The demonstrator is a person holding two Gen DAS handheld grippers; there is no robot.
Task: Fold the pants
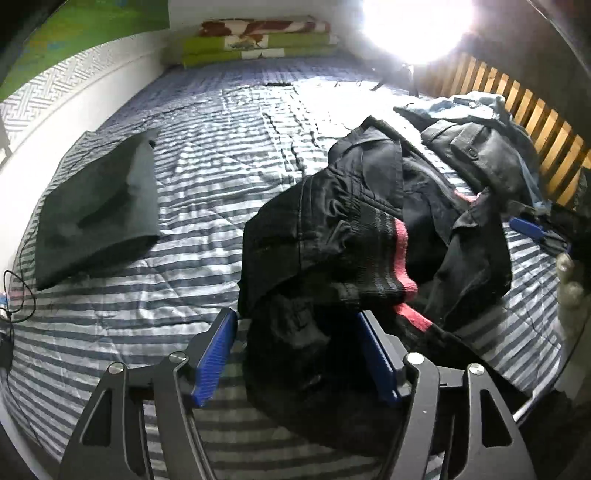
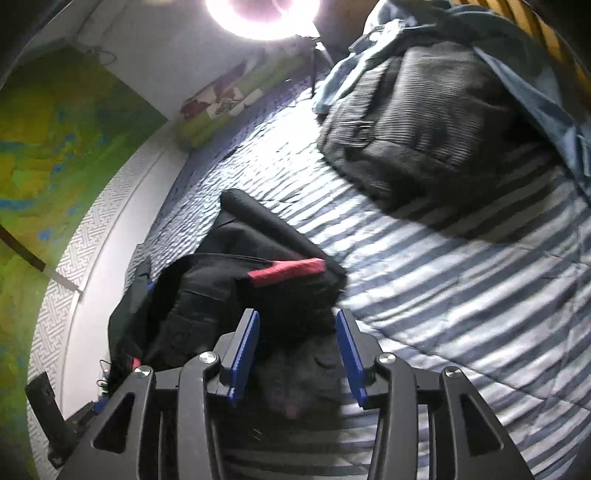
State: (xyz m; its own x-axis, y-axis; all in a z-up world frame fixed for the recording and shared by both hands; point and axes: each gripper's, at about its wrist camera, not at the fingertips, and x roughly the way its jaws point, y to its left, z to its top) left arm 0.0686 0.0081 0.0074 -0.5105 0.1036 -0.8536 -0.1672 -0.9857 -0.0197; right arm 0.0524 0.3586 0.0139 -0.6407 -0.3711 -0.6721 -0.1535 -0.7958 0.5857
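Observation:
Black pants [image 1: 351, 229] with a pink band at the waist lie crumpled on the striped bed, right of centre in the left wrist view. My left gripper [image 1: 295, 315] is open over their near edge; cloth lies between the blue fingers and the left pad stands apart from it. In the right wrist view the same pants [image 2: 229, 295] are bunched ahead. My right gripper [image 2: 295, 314] is open with dark cloth in the gap between its pads. One blue finger [image 1: 524, 227] of the right gripper shows at the far right of the left wrist view.
A folded dark grey garment [image 1: 99, 206] lies at the left on the striped quilt [image 1: 184, 295]. A pile of dark and blue clothes [image 1: 476, 147] [image 2: 424, 122] sits by the wooden slats [image 1: 535, 122]. Folded blankets [image 1: 258, 40] and a glaring lamp [image 1: 417, 26] are at the far end. A cable [image 1: 22, 291] runs along the left edge.

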